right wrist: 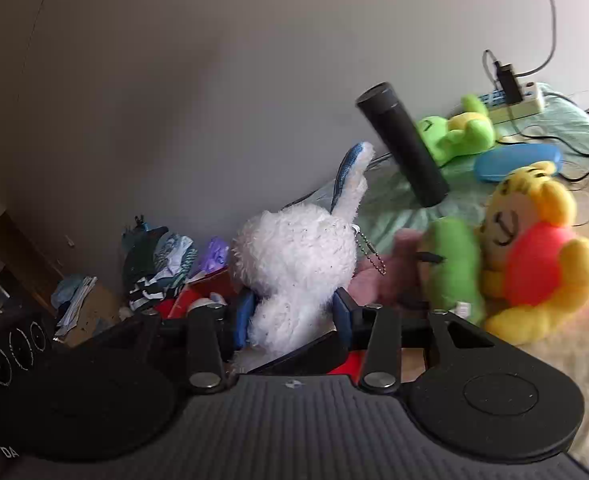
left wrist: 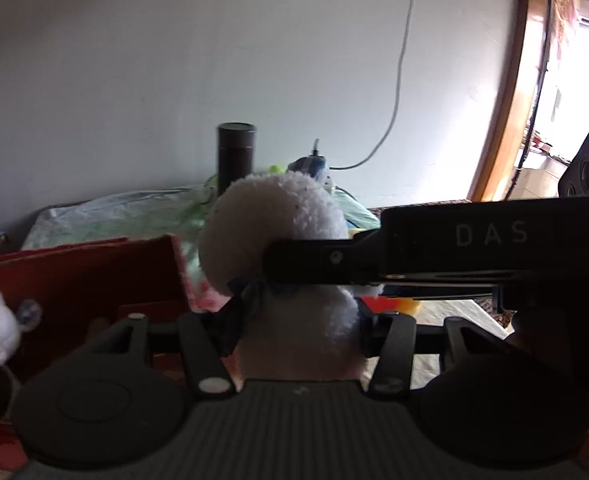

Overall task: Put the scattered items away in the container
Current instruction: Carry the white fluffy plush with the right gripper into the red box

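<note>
Right gripper (right wrist: 292, 314) clamps the white plush rabbit (right wrist: 294, 256) between its fingers.

Black ribbed gripper body (right wrist: 294, 420), silver screws, blue-padded fingers (right wrist: 340, 312), "DAS" lettering.

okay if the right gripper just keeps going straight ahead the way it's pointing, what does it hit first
The right gripper already grips the white plush rabbit. Straight beyond that looks like the bare grey wall, with the black cylinder flask off to the right, though depth is unclear.

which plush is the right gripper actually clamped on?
The white fluffy plush with the blue-lined ear and ball chain, pinched between the right gripper fingers. The yellow bear and the green frog lie free on the bed.
</note>
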`<state>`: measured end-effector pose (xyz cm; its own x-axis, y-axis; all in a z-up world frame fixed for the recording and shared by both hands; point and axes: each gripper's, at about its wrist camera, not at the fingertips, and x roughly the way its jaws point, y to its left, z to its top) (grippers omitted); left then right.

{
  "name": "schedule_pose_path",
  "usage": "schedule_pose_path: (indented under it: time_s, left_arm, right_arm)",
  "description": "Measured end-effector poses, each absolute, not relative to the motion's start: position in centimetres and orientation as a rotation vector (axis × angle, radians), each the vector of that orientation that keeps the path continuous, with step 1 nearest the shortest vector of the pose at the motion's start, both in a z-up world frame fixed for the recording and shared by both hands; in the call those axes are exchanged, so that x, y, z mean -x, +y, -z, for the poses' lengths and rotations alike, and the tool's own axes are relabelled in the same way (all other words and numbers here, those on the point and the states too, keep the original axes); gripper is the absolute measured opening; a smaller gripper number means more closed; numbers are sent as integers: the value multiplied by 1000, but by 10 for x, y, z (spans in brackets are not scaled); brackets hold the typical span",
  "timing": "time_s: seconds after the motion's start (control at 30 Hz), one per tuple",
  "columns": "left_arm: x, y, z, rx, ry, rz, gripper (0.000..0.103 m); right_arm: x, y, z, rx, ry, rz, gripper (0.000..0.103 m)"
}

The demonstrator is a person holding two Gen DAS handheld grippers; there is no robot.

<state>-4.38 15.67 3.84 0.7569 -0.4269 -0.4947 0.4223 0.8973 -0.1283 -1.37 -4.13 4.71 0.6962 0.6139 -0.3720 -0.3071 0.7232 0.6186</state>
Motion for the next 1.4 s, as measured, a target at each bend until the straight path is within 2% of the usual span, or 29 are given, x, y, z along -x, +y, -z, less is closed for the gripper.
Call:
schedule_pose_path:
  time_s: [0.2,0.4,0.57,0.87,0.9,1.0,1.07,1.23,1.4]
  left_arm:
    - [34,229,-39,-32,546,332,52]
    - [2,282,-23,-73,650,256,52]
    - [-22,307,-6,-73,709,239,53]
    - [-47,331,30,61,875,278,53]
    - [-46,332,33,58,876,279,53]
    - [-43,332,33,36,869,307,65]
    - [-42,333,34,32,861,305,58]
    - [-42,344,30,68,854,313,58]
    - [-27,349,17,53,785,312,58]
  right_arm:
    - [-17,34,-42,-610,661,-654,44]
    - [-50,99,-17,-708,794,-669,44]
    - [-73,127,-1,-761,895,-628,44]
    - [-107,157,23,-677,1106,-493,45]
    - [-110,161,25,-657,1124,-495,47]
    - [-116,166,27,-625,1143,-487,49]
    - [-120,173,24,-559,1150,-482,51]
    - [-123,184,23,-444,1125,-488,52]
    - [-124,185,25,-421,1126,-528,65]
